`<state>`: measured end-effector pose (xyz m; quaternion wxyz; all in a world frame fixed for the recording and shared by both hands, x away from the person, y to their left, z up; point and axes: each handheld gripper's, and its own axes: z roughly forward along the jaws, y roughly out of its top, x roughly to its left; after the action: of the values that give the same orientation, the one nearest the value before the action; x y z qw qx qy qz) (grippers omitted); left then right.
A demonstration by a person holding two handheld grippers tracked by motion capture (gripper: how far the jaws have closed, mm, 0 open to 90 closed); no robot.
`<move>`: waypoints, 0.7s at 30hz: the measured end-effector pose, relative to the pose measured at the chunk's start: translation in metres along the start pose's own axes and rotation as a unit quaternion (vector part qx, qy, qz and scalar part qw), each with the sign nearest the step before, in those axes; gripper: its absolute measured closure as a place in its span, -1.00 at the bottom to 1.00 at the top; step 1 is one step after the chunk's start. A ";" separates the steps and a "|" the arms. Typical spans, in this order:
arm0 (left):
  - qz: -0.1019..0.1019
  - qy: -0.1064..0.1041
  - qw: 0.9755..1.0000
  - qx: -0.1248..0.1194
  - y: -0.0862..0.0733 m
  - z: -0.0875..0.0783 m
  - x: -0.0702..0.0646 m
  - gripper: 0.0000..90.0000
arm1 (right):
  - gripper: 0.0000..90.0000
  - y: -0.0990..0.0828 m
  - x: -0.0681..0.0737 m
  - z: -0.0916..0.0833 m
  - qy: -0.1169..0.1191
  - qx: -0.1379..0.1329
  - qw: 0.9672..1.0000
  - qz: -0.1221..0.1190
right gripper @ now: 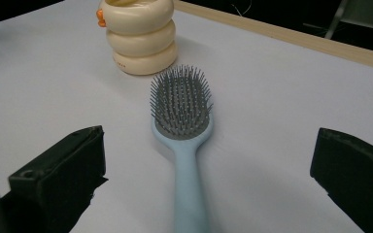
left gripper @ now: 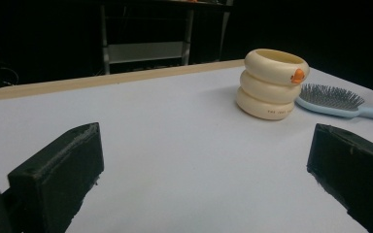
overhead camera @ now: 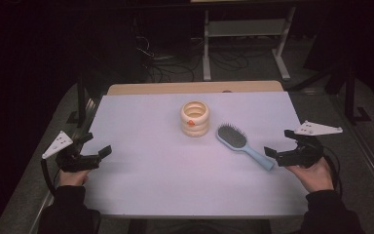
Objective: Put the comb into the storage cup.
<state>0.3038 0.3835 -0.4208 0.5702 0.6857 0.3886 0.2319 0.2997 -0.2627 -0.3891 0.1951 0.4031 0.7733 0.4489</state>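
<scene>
With the right claw (overhead camera: 276, 152) gaping empty just behind the handle of the blue hairbrush (overhead camera: 243, 146), which lies bristles-up on the desk (overhead camera: 141, 165) beside the cream ringed holder (overhead camera: 195, 118), the pinch should probably land mid-handle, squarely, while the left claw (overhead camera: 99, 152), also spread, waits well apart.

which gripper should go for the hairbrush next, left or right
Right, most likely. The right gripper is open, just off the end of the hairbrush handle, which runs between its jaws. The left gripper, also open, sits at the far table edge.
</scene>
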 end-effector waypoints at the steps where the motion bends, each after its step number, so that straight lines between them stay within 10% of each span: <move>1: 0.000 0.000 1.000 0.001 0.000 0.000 0.000 -1.00 | -1.00 0.001 0.000 0.000 0.001 0.002 1.000 -0.001; 21: -0.001 -0.001 1.000 0.003 0.000 0.001 0.000 -1.00 | -1.00 0.018 -0.007 0.008 0.004 0.047 0.999 -0.009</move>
<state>0.3048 0.3831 -0.4216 0.5686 0.6873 0.3894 0.2295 0.3176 -0.2587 -0.3784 0.1774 0.4032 0.7976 0.4121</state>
